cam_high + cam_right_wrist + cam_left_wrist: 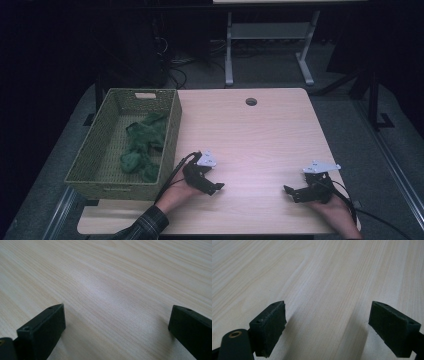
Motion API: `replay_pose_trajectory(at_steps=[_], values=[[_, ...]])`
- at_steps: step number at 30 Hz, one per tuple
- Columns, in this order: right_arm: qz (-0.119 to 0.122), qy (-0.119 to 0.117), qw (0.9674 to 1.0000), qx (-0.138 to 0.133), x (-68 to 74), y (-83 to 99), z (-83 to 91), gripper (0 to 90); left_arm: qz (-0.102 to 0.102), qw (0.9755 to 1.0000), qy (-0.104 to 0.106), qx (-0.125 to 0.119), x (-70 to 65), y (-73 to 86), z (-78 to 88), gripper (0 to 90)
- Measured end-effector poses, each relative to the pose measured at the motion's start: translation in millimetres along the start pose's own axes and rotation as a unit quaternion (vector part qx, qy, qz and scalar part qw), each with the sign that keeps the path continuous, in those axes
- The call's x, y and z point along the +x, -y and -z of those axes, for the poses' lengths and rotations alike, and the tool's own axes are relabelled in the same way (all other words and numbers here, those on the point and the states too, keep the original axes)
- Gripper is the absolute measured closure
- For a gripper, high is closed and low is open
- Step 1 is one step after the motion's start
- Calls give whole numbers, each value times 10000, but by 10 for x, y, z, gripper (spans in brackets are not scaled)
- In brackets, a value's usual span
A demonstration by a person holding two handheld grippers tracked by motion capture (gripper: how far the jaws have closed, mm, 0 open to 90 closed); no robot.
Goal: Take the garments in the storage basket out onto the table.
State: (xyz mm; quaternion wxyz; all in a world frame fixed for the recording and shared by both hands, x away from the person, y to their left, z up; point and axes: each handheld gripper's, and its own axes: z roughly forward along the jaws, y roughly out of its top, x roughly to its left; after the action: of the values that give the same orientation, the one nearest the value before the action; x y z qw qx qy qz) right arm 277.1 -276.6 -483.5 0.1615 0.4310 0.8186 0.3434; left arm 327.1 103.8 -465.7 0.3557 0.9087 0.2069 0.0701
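1. The table (260,130) is pale wood with a round hole (251,101) near its far edge; bare wood lies between the 2 grippers.
2. The left gripper (214,189) rests low on the table near the front edge, just beside the basket (172,130), jaws spread wide with nothing between them.
3. The right gripper (292,192) sits well apart to the right, jaws also wide and empty.
4. The woven green basket stands at the table's left edge and holds a crumpled green cloth (142,145).
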Motion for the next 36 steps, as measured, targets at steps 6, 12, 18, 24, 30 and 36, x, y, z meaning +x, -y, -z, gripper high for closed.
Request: replay_pose_trajectory(at_steps=[6,12,18,24,30,36], values=[[1,0,10000,0,0,0,0,7,29,10000,-17,-4,-13,-32,28,137],[-2,0,10000,1,0,0,0,7,4,9999,18,116,3,-52,60,137],[-1,0,10000,1,0,0,0,7,23,10000,2,72,8,-94,99,137],[3,0,10000,3,0,0,0,7,27,9999,0,151,-8,-121,131,138],[-4,2,10000,5,0,0,1,7,45,9994,-23,336,-6,-176,161,138],[-23,-1,10000,17,3,0,2,7,-3,9993,-45,376,-17,-241,231,138]])
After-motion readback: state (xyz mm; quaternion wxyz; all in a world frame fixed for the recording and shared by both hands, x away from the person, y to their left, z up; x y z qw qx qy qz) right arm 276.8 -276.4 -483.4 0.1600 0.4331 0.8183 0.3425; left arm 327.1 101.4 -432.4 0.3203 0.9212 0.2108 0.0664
